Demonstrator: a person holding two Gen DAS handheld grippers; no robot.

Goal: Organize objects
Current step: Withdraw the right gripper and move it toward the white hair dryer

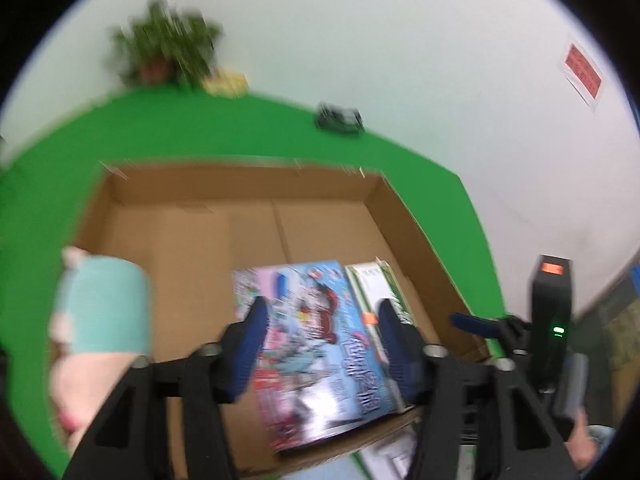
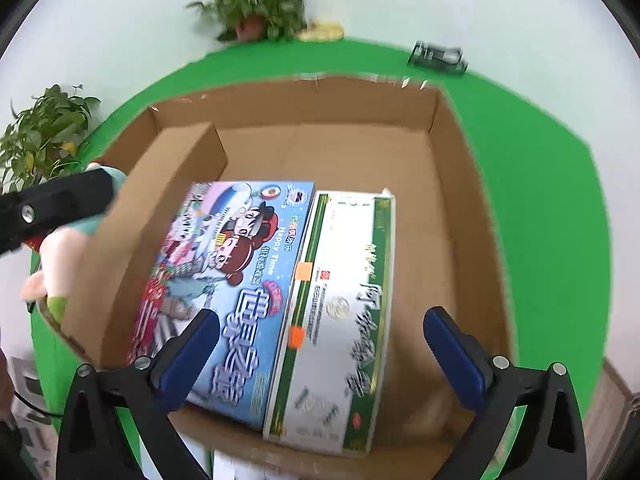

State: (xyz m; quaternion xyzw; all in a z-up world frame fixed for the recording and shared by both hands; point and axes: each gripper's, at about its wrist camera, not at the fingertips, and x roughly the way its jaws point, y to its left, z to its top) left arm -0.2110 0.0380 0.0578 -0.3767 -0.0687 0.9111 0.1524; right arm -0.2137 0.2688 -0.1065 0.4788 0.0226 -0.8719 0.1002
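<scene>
An open cardboard box (image 1: 240,184) (image 2: 320,96) sits on a green table (image 1: 200,128) (image 2: 540,200). Two flat packs lie side by side in its near half: a colourful blue cartoon game box (image 1: 312,340) (image 2: 240,248) and a white-and-green box (image 1: 376,284) (image 2: 344,300). My right gripper (image 2: 324,328) hangs open, jaws wide, above both packs. My left gripper (image 1: 320,320) is open above the blue pack's near end and holds nothing. A pink plush toy in teal (image 1: 100,308) (image 2: 60,248) lies outside the carton's left wall.
The carton's far half is bare cardboard. Potted plants (image 1: 168,48) (image 2: 256,0) and a yellow item (image 1: 224,82) (image 2: 322,30) stand at the table's back edge, near a small black object (image 1: 340,118) (image 2: 438,58). Another plant (image 2: 44,128) stands at the left.
</scene>
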